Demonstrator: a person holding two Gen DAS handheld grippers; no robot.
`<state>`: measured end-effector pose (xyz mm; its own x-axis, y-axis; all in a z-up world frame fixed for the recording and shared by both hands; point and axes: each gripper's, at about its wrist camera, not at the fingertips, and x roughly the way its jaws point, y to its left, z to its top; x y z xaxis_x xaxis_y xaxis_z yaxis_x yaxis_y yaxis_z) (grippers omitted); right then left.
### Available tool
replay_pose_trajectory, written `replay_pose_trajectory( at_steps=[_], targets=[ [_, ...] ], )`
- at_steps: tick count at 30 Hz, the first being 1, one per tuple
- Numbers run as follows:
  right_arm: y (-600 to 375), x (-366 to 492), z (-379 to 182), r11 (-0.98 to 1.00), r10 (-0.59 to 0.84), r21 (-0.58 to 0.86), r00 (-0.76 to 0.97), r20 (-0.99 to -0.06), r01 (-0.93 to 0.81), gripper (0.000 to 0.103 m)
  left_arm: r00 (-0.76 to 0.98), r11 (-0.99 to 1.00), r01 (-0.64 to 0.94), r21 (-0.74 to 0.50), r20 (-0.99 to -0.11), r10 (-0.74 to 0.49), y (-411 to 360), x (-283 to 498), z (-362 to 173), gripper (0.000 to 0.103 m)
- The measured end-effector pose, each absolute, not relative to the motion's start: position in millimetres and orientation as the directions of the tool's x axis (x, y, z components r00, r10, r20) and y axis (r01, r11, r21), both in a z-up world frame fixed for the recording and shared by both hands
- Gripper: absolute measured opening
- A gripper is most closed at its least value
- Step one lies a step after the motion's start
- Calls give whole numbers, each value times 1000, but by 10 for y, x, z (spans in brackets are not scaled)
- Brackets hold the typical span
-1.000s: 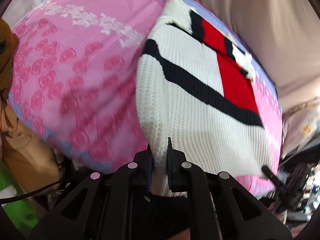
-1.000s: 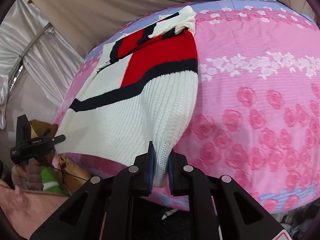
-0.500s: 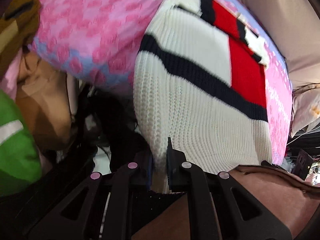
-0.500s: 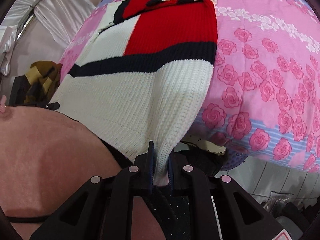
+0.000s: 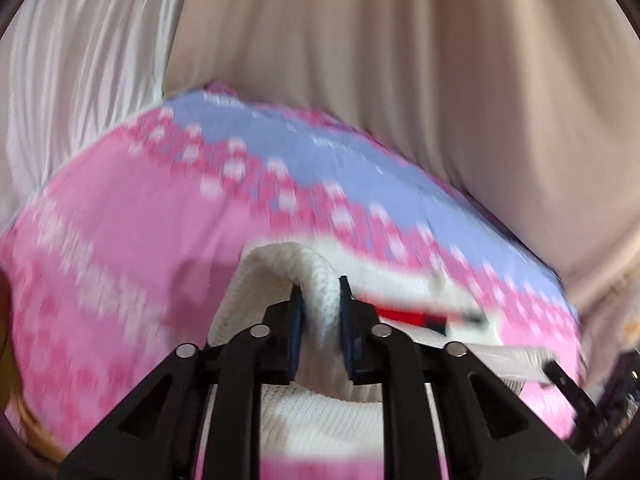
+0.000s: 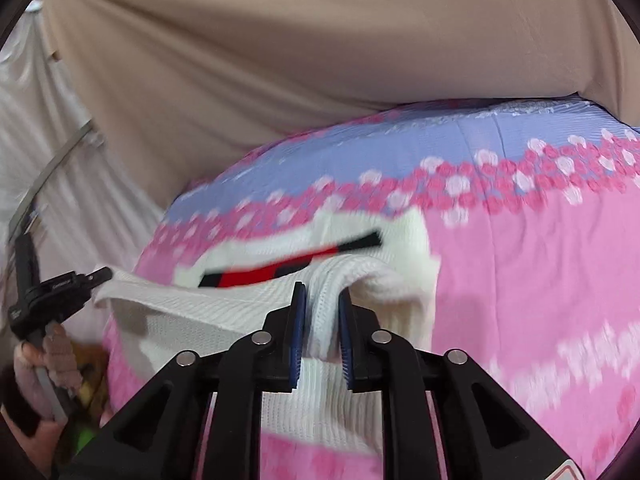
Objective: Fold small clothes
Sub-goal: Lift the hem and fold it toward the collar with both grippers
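Across a pink rose-print bedspread (image 6: pixel 540 272) with a lilac border, backed by pale silvery drapes (image 5: pixel 80 60) at left and a beige curtain (image 6: pixel 280 60) behind, a white knit sweater (image 6: pixel 404 240) with red and dark stripes lies partly folded over itself near the far edge of the bed. Both views are smeared by motion. At left, the left tool (image 5: pixel 320 312) has a rolled band of the sweater's white knit between its blue-padded jaws, which are parting slightly; the cloth fills the narrow gap and appears to touch both pads. A person's hand (image 6: pixel 44 360) grips that tool's handle in the right wrist view. At right, the right tool (image 6: pixel 322 312) likewise has a fold of white knit in its narrow gap, jaws easing apart, the fabric draped forward over the folded sweater.
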<state>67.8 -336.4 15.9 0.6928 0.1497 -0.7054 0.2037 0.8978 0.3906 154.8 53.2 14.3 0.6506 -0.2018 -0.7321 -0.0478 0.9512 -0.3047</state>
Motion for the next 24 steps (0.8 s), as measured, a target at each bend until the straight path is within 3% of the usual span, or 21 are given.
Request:
replay_pose_trajectory(
  at_steps=[2, 4, 5, 7, 11, 16, 17, 20, 21, 22, 23, 24],
  targets=[
    [-3435, 846, 101, 886, 90, 364, 665, -741, 286, 23, 639, 967, -138, -215, -765, -79, 469, 1872, 2, 21],
    [-3462, 706, 155, 861, 99, 414, 701, -706, 295, 26, 648, 967, -159, -200, -760, -51, 474, 1889, 3, 20],
    [-3448, 645, 177, 863, 97, 415, 710, -697, 289, 36, 661, 965, -147, -218, -747, -69, 509, 1802, 30, 26],
    [-3374, 451, 152, 879, 78, 386, 715, -695, 279, 47, 669, 968, -129, -216, -740, -75, 574, 1633, 38, 37],
    [-3217, 126, -148, 891, 86, 357, 666, -741, 282, 48, 655, 975, -129, -181, -754, -53, 724, 1314, -156, 38],
    [-3162, 135, -427, 898, 83, 323, 607, -790, 298, 53, 581, 949, -188, -253, -808, -100, 870, 1097, -462, 39],
    [-3171, 169, -460, 898, 78, 318, 601, -795, 304, 57, 571, 951, -199, -238, -817, -85, 882, 1083, -522, 40],
    [-3213, 273, -619, 898, 61, 295, 570, -819, 326, 58, 526, 955, -206, -214, -847, -76, 890, 1106, -706, 46],
    [-3233, 296, -681, 893, 67, 299, 556, -829, 337, 57, 509, 958, -204, -202, -858, -73, 883, 1109, -769, 46],
    [-3252, 300, -733, 882, 102, 331, 551, -829, 336, 42, 495, 961, -201, -191, -866, -69, 874, 1116, -827, 45],
    [-3265, 290, -749, 871, 130, 361, 553, -823, 333, 18, 479, 964, -191, -187, -875, -75, 869, 1118, -884, 36],
    [-3285, 257, -729, 858, 155, 392, 560, -814, 332, 17, 463, 962, -188, -196, -882, -89, 880, 1111, -925, 26]
  ],
)
